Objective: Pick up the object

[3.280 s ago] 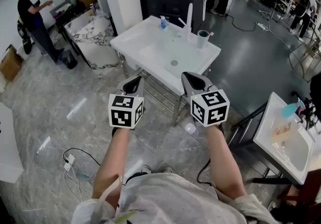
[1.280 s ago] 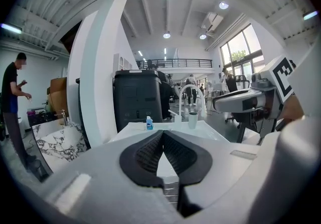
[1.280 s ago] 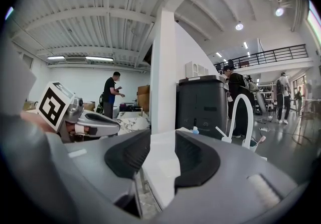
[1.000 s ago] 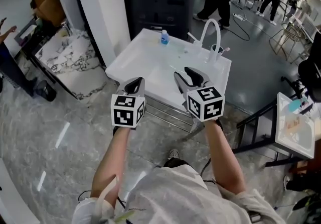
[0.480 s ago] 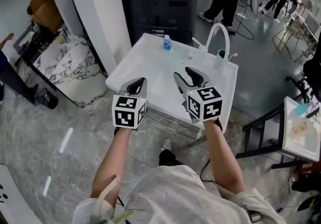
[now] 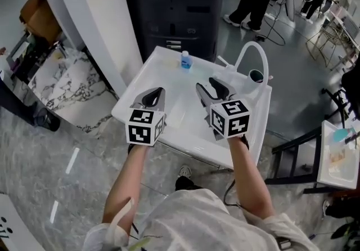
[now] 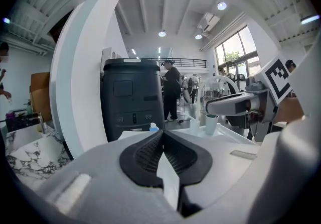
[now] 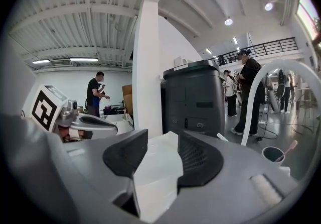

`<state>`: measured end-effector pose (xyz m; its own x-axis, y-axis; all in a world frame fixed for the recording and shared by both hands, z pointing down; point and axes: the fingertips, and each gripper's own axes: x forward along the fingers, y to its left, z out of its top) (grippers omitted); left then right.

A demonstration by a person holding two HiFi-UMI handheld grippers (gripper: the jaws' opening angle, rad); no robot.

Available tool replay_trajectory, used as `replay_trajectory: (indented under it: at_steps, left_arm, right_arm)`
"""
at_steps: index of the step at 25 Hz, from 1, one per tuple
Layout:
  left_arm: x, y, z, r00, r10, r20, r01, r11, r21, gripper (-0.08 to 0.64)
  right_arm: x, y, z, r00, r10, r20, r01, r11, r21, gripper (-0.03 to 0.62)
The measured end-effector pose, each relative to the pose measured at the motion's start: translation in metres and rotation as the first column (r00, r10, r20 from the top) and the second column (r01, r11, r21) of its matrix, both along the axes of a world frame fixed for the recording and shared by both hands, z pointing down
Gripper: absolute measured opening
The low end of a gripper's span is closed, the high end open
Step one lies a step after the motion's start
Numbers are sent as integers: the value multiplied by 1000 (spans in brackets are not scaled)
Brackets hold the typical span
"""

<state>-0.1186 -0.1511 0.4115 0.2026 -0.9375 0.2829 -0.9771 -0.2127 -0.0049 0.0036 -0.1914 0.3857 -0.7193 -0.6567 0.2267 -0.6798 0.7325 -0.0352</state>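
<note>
Step in hand: approach, nothing lifted yet.
- Right claw (image 6: 207, 85): hovering over the white basin (image 6: 183, 126) at frame centre, jaws apart and empty.
- Left claw (image 6: 154, 92): hanging alongside, jaws together.
- Object: probably the small blue bottle (image 6: 185, 61), standing at the basin's upper edge.
- Next move: reaching forward and straddling it squarely.

Couldn't tell which item was the target. Small clear bottle (image 6: 185, 61) with blue liquid and white cap, stood upright at far rim of white sink (image 6: 130, 98), untouched. Pale cup (image 6: 256, 77) with dark inside, stood upright at far right corner, just beside base of arched faucet (image 6: 251, 45). Held a toothbrush (image 8: 290, 147), leaned on cup rim.
</note>
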Motion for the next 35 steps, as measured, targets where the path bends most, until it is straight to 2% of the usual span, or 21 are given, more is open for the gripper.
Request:
replay_trajectory:
  at_steps: [10, 17, 27, 35]
  left_arm:
    - [-15, -82, 8, 1000, 17, -3, -17, 1000, -24, 2]
    - [-11, -128, 4, 999, 36, 8, -35, 999, -31, 2]
    - [-5, -159, -5, 997, 73, 28, -72, 997, -16, 2]
    - [0, -186, -3, 988, 157, 12, -157, 988, -7, 2]
  right_arm:
    - [-14, -80, 8, 1000, 23, 3, -23, 999, -22, 188]
    - [-10, -120, 8, 999, 38, 14, -37, 999, -27, 201]
    - [-4, -141, 5, 997, 67, 32, -66, 998, -19, 219]
    - [2, -155, 7, 990, 139, 6, -139, 990, -10, 227]
